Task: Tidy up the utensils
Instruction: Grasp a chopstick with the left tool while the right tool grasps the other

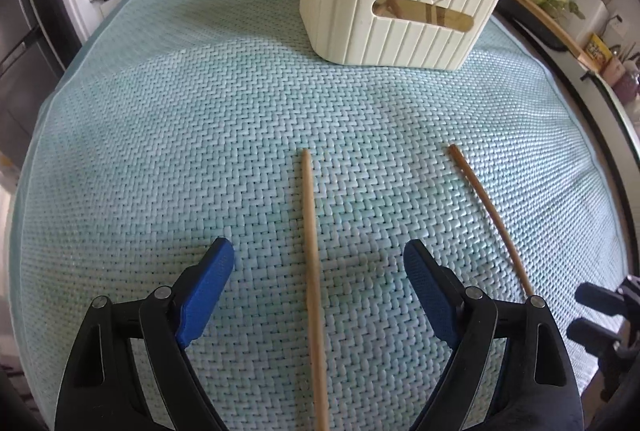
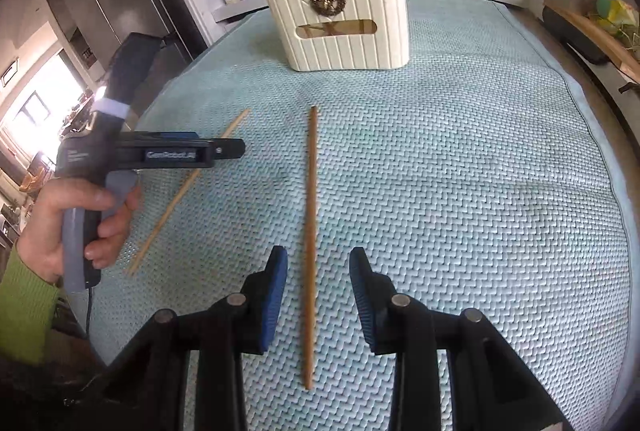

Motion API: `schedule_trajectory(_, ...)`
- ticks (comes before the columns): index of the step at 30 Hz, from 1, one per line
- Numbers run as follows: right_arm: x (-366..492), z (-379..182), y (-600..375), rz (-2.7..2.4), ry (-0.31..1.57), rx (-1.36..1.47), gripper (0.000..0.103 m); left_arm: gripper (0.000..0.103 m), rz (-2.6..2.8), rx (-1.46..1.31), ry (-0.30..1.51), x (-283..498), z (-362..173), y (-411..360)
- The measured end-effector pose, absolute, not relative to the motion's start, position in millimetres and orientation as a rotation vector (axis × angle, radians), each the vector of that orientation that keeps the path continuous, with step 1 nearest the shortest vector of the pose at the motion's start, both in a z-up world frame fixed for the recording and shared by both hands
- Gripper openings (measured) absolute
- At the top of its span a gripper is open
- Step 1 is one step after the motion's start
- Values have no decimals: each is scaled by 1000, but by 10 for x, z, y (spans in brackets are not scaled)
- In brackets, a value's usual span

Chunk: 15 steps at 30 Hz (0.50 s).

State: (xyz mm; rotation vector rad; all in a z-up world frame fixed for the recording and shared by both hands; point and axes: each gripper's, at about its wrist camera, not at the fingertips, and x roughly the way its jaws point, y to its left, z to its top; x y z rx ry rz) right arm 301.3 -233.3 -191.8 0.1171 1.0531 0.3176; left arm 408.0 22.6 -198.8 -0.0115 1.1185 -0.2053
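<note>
Chopsticks lie lengthwise between your released grippers: pale chopstick (image 1: 312,271) under left gripper (image 1: 318,261), darker chopstick (image 2: 310,231) under right gripper (image 2: 318,269).

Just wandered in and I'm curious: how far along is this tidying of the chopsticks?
Partly done. Several chopsticks and a spoon already stand in the cream holder. Nothing is gripped yet: the left tool is open around the lighter chopstick, and the right tool is open around the darker chopstick. Both sticks lie flat on the woven mat and remain to be lifted and put in.
</note>
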Motion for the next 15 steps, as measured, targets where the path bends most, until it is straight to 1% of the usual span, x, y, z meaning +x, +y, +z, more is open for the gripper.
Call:
schedule_trajectory(4, 3241, -1913, -2342, 326, 1085, 102, 34, 86, -240, -38, 1149, 4203, -1975, 333)
schedule_trajectory(7, 3521, -1918, -2272, 335, 1112, 61, 34, 78, -242, 6, 1164, 4289, -1960, 297)
schedule_trajectory(15, 4170, -2066, -1807, 394, 1192, -56, 34, 70, -244, 116, 1187, 4406, -1941, 62)
